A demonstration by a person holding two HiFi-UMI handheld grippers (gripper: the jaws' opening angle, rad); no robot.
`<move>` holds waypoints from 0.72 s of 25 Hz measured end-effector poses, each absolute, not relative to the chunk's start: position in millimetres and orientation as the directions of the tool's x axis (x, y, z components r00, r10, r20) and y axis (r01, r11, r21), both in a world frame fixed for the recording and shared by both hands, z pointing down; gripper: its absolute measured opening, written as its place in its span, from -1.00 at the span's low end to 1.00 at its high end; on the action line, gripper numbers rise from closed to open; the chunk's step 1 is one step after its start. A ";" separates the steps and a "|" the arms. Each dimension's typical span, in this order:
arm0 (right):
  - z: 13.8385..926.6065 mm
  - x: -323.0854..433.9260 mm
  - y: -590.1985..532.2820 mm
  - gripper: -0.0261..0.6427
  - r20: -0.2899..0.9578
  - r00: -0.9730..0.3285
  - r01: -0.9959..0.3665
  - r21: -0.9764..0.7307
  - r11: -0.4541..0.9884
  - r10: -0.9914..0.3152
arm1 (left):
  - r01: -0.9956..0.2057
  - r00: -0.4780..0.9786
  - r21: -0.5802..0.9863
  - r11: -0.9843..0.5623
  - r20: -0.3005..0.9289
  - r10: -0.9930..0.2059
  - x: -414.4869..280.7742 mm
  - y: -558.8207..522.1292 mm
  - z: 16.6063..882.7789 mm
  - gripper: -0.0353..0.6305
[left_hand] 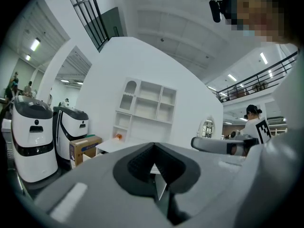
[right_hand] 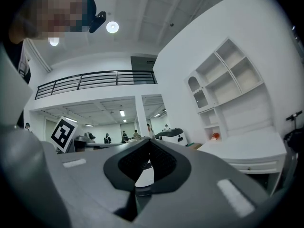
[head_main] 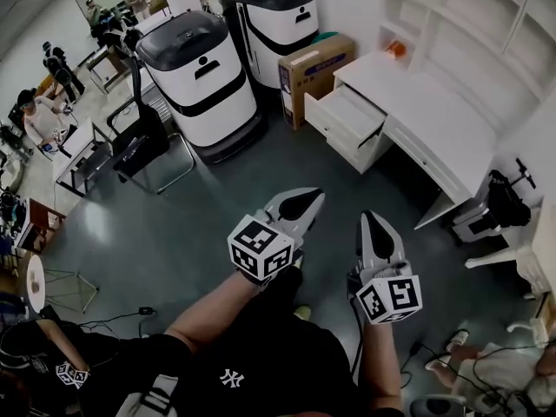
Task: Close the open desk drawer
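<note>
Your left hand-held gripper (head_main: 318, 195) and right hand-held gripper (head_main: 367, 216) both have their jaws closed together on nothing, and the open drawer (head_main: 349, 116) of the white counter (head_main: 434, 115) sits well ahead of them.

A large white-and-black rounded machine (head_main: 201, 83) is recorded beside a second machine of like build (head_main: 276, 20). A brown cardboard box (head_main: 314, 75) is stood against the latter. A black metal-framed chair (head_main: 143, 146) is noted nearby.
</note>
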State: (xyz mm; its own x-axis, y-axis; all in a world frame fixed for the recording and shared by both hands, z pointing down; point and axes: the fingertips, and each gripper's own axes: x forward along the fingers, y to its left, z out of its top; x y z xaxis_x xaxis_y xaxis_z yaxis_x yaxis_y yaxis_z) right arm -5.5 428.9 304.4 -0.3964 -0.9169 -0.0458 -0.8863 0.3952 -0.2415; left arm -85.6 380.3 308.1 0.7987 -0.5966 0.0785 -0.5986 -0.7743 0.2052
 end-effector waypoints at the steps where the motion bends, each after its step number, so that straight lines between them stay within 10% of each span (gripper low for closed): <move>1: 305.7 -3.7 423.4 -0.85 -0.042 -0.395 -0.887 -0.241 0.393 -0.918 | -0.597 0.800 0.206 -0.775 0.080 -0.595 -83.2 374.4 309.4 -0.89; 18: 352.3 12.3 228.4 -0.85 0.058 -0.364 -0.912 -0.224 0.344 -0.929 | -0.544 0.839 0.193 -0.817 0.103 -0.534 -44.7 187.1 356.9 -0.89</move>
State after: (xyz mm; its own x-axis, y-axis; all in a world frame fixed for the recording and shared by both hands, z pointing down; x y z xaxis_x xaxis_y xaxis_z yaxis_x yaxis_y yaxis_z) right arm 12.3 228.4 352.3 -0.3643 -0.9295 0.0579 -0.9120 0.3435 -0.2240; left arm -44.7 187.1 356.9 0.8391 -0.5341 0.1034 -0.5437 -0.8168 0.1929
